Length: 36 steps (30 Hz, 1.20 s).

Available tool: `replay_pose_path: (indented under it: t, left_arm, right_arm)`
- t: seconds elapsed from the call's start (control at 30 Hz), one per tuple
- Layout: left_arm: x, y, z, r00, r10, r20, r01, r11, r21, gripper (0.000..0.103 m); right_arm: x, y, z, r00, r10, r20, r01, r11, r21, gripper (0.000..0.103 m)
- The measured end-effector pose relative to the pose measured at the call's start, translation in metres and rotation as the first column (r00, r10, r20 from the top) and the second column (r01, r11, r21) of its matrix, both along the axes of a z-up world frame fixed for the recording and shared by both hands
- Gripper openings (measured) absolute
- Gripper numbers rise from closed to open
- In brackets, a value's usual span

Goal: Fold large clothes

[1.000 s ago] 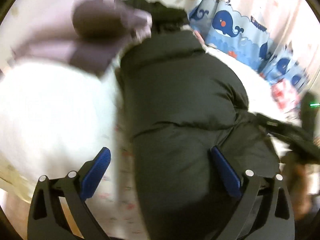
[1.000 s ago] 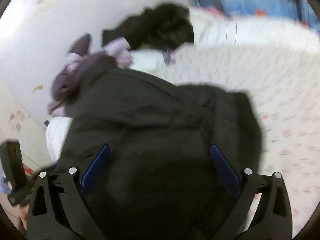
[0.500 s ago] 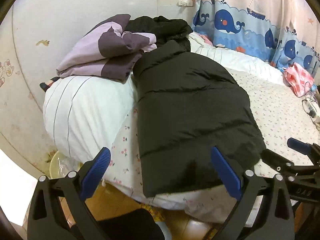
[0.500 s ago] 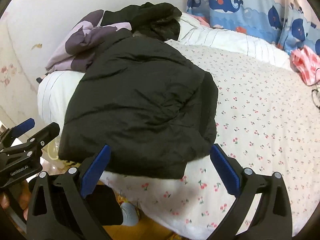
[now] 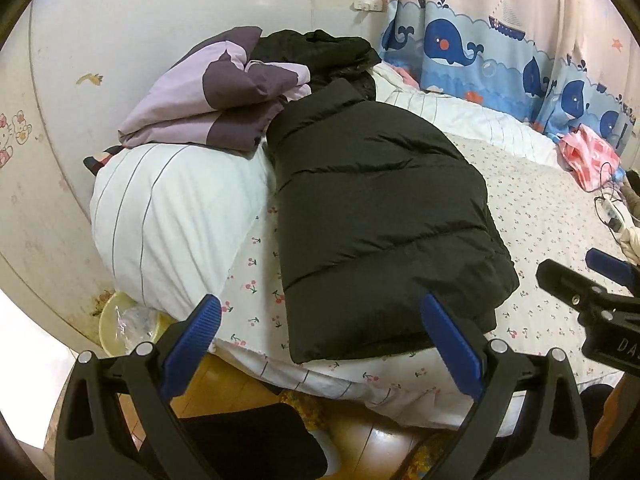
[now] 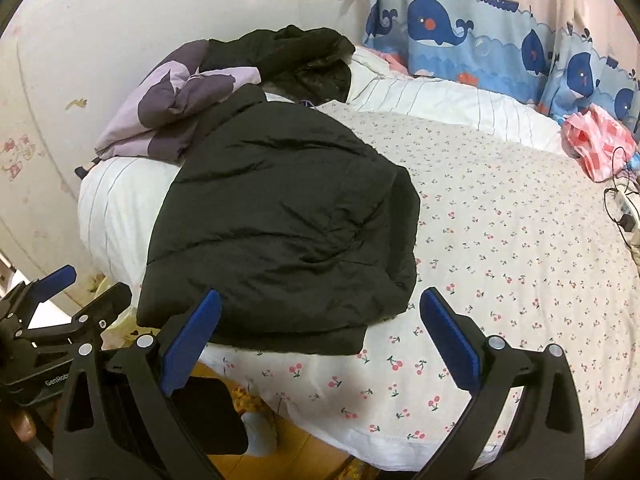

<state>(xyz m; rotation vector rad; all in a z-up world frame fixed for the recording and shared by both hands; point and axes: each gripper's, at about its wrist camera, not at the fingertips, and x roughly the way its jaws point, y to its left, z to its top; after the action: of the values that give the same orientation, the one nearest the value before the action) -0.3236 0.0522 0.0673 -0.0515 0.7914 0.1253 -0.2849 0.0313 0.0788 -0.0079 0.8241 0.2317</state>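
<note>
We see a bed (image 6: 500, 216) in a cherry-print sheet filling the room's middle, with a pale wall (image 5: 160, 12) at twelve o'clock and a whale-print curtain (image 5: 480, 52) at one o'clock. The black puffer jacket (image 5: 380, 220) lies folded on the sheet near the bed's front edge, its collar toward twelve o'clock. At eleven o'clock sits a purple quilt (image 5: 216, 108) on a white duvet (image 5: 172, 216). Our left gripper (image 5: 320, 344) and right gripper (image 6: 320, 328) hover with jaws spread apart, holding nothing.
</note>
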Motion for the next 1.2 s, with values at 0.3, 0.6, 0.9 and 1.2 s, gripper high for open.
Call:
replay_pose_path:
  t: [0.3, 0.6, 0.9, 1.2]
  left_arm:
    - [-0.0049, -0.0039, 0.0012, 1.000, -0.015, -0.001, 0.015, 1.000, 0.016, 0.096]
    - [-0.0054, -0.0048, 0.0012, 1.000, -0.025, -0.009, 0.025, 1.000, 0.009, 0.096]
    - [-0.0053, -0.0053, 0.0002, 0.999, -0.039, -0.020, 0.039, 0.999, 0.000, 0.096]
    - [-0.0075, -0.0059, -0.0010, 0.999, -0.045, -0.025, 0.045, 0.999, 0.002, 0.096]
  right_arm:
    - [0.0013, -0.0054, -0.0029, 1.000, 0.012, -0.020, -0.012, 1.000, -0.002, 0.096]
    - [-0.0004, -0.0058, -0.0047, 1.000, 0.011, -0.027, -0.011, 1.000, 0.003, 0.096]
    - [-0.0024, -0.0031, -0.0060, 1.000, 0.010, -0.029, -0.009, 1.000, 0.004, 0.096]
    - [-0.0034, -0.0028, -0.0061, 1.000, 0.009, -0.029, -0.009, 1.000, 0.003, 0.096]
